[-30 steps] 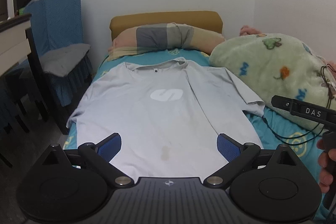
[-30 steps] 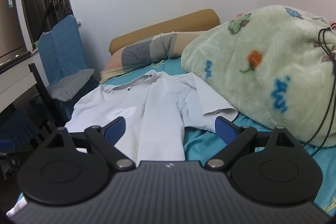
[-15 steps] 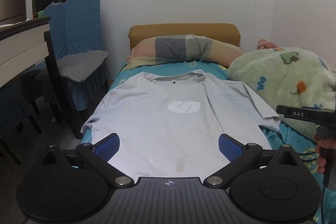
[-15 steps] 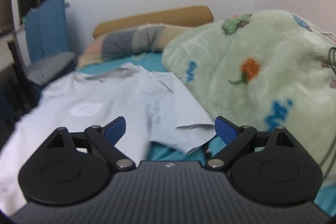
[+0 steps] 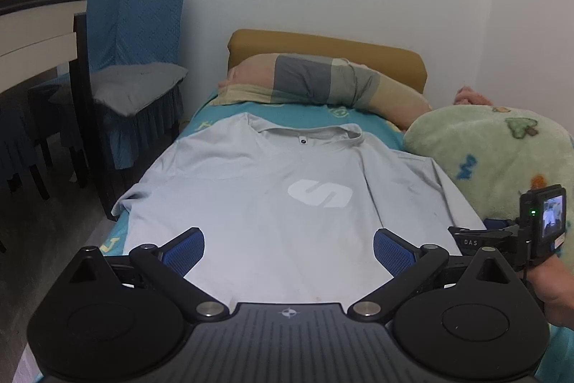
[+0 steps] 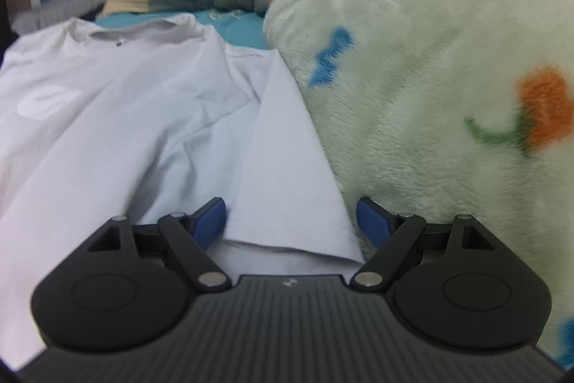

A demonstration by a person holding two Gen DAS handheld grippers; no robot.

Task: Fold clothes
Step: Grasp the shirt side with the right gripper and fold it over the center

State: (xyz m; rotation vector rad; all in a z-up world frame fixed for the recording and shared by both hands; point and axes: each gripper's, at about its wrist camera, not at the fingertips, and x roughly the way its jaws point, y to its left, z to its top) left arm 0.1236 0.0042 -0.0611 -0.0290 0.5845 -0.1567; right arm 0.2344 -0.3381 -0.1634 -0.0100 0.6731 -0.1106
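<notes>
A pale grey T-shirt with a white "S" logo fills the frame's centre on the bed. Left claw is spread above its hem. Right claw, marked "DAS", is spread around the sleeve.

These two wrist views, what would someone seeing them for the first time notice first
A pale grey T-shirt with a white logo lies spread flat, face up, along the teal bed sheet, collar toward the patchwork pillow. A fluffy green blanket is heaped along the shirt's far side, touching its sleeve. The right gripper is open with that sleeve's hem between its fingers, and the left gripper hangs open above the shirt's lower part.
</notes>
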